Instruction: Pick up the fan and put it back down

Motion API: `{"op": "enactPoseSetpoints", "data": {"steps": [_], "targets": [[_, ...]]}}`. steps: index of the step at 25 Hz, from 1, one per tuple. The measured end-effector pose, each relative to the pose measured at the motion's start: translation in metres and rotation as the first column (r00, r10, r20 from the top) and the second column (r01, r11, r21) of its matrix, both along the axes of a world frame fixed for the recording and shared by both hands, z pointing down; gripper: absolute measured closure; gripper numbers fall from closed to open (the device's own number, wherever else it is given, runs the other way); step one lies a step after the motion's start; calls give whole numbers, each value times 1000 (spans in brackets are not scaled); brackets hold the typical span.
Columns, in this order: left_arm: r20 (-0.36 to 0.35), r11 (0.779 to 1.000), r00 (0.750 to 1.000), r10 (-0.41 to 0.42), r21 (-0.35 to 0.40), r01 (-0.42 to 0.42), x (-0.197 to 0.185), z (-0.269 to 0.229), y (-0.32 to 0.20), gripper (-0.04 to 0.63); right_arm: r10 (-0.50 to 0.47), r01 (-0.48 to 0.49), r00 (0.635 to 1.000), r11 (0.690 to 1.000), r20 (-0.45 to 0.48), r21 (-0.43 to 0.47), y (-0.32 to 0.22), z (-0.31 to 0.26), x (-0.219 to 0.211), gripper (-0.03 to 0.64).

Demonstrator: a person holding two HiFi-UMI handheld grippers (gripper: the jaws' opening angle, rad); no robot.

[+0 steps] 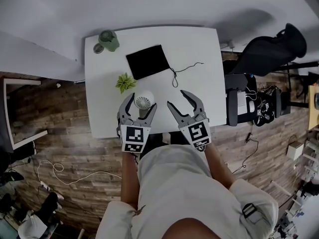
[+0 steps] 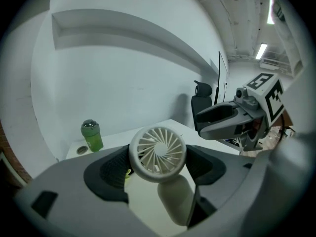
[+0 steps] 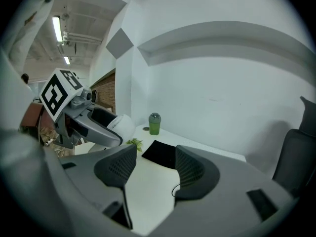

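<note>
My left tool (image 2: 158, 166) is clamped on the fan (image 2: 158, 153). Its two jaws stand wide apart because they hold the round white head of the fan from both sides, and the grille faces back toward the tool's camera. The body of the fan hangs below the head, a little tilted. I cannot tell if its foot touches the surface (image 1: 204, 59), because the tool hides it. From the head view, the fan is over the near part of the surface, close to the near edge and left of the middle.

My right tool (image 3: 155, 163) is just beside the left one, on its right, also over the near edge. Its jaws are apart and between them I see only the bare white top.

A green bottle (image 1: 107, 40) stands in the far left corner. A black mat (image 1: 148, 61) lies flat around the middle, closer to the far edge, and a thin dark cable (image 1: 187, 67) runs from its near right corner toward the right edge. A small green plant (image 1: 125, 81) sits between the mat and the fan, closer to the left edge. A black chair (image 1: 269, 49) stands on the floor beyond the right edge.
</note>
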State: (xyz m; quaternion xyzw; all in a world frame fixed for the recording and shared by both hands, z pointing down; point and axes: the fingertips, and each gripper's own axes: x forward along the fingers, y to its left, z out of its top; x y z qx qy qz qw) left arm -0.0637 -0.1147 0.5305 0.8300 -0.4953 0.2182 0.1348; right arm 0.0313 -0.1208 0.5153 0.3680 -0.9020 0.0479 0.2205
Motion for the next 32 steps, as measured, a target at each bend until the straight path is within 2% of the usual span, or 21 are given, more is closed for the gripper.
{"op": "enactPoseSetpoints", "data": {"steps": [9,16,32], "targets": [[2,992,1000,2,-125,-1,10,55,4,241,-18,14,999,995,-40,-101,6,48,7,367],[7,976,1000,2,-217,-1,16,98,11,241,-35,23,997,985,-68,-171,14,84,12,367],[30,934,999,20,-356,-8,28,162,25,241,-62,30,992,962,-112,-270,23,137,22,367]]}}
